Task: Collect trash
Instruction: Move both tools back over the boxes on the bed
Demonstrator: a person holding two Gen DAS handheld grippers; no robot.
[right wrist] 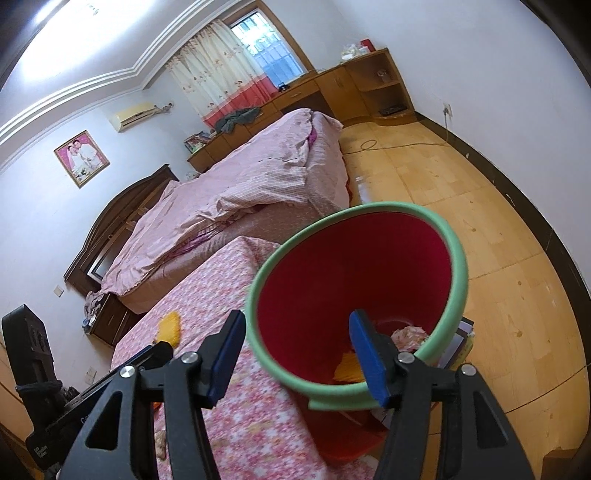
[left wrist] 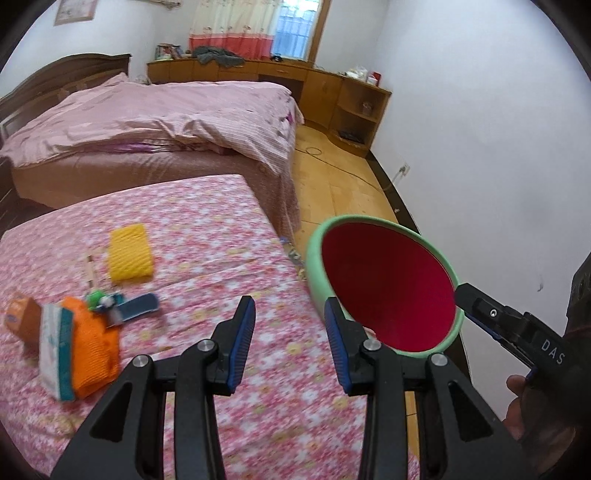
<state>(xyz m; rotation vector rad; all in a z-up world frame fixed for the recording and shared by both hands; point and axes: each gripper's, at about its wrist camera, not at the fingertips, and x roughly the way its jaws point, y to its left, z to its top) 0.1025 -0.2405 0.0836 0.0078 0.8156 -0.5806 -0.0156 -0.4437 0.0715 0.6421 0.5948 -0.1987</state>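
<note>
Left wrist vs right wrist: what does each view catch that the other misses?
Left wrist only: the orange cloth and blue strap on the floral bedspread; the bin's inside looks bare.

Right wrist only: trash in the bin bottom, the wall photo.

Both: the green-rimmed red bin, yellow cloth, open left tool, open right tool.

Soft window (left wrist: 295,33) daylight, fisheye-warped edges, slight motion blur.

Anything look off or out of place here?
The red bin with a green rim sits tipped, mouth toward the table. Trash remains on the floral tablecloth: yellow cloth, orange bundle. Both views are motion-blurred. No spill or damage seen.
</note>
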